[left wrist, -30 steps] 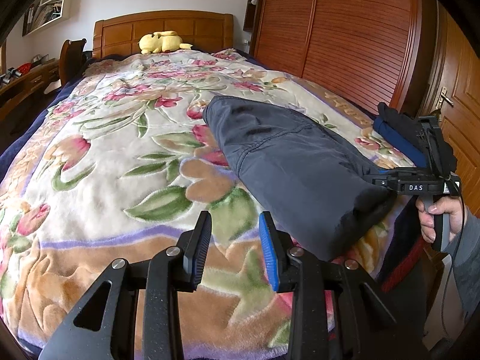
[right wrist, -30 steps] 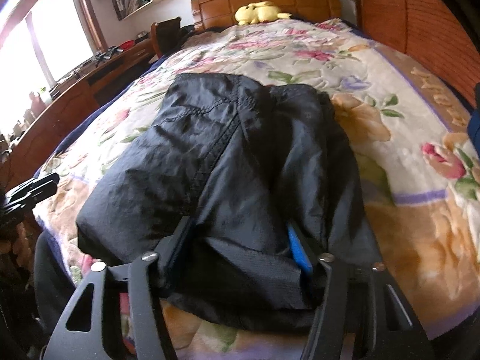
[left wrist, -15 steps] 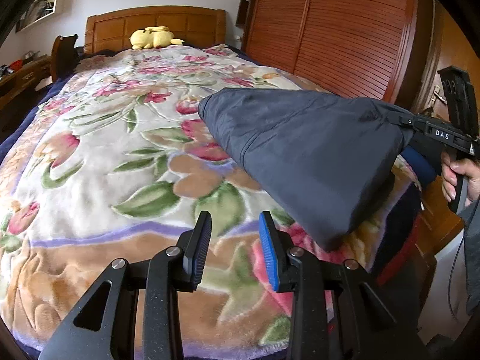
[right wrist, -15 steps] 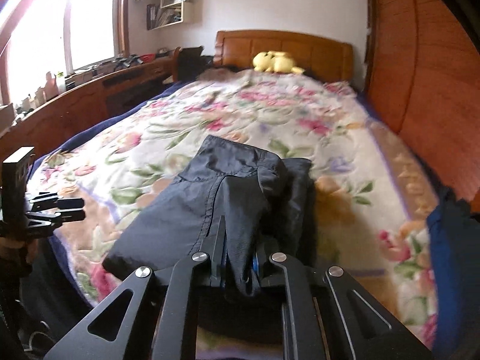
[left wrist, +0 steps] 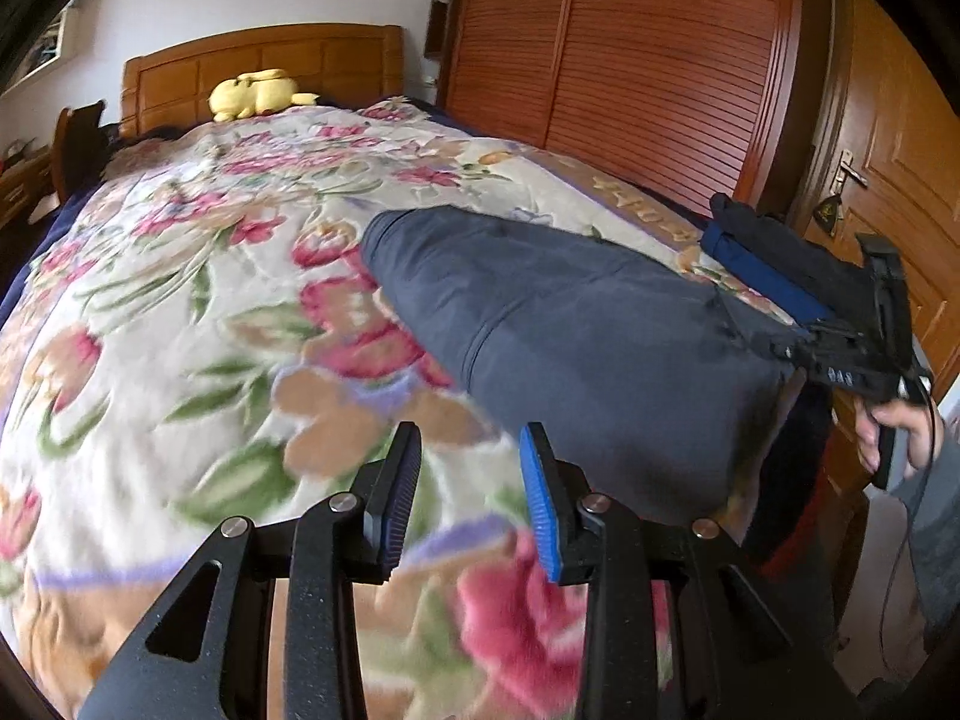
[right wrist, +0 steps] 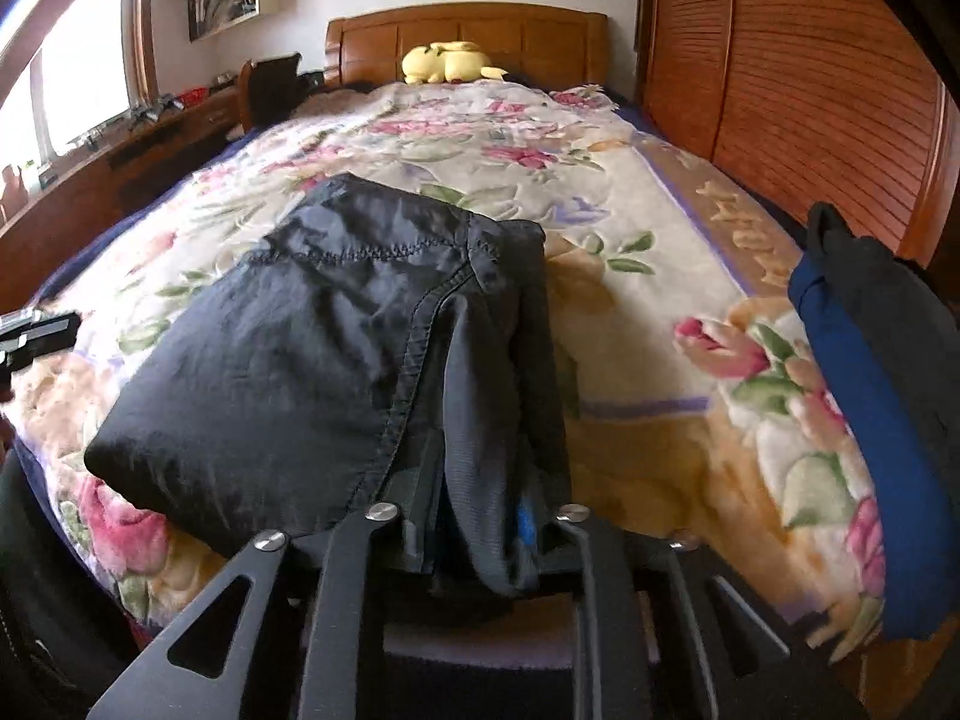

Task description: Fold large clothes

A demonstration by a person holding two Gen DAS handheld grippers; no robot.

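One dark garment (right wrist: 336, 354), already folded into a compact bundle at the bed's (left wrist: 150, 324) six o'clock edge, is nipped by the right gripper (right wrist: 474, 534) as its jaws open, while the left gripper (left wrist: 468, 492) hangs released and empty, with two folded pieces (right wrist: 870, 372) stacked at three o'clock, so probably only placing it remains.

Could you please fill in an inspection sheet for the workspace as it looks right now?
Surface: bed under a floral blanket.
Job's things: dark folded garment lying near the foot of the bed.
Clutter: blue and black folded pile at the bed's right edge; yellow plush toy by the headboard.
Grippers: left gripper has nothing between its jaws; right gripper has a fold of the garment between its jaws, which are opening.
Cables: thin black cable by the person's hand.
Surroundings: wooden headboard, slatted wardrobe, door, window, desk.
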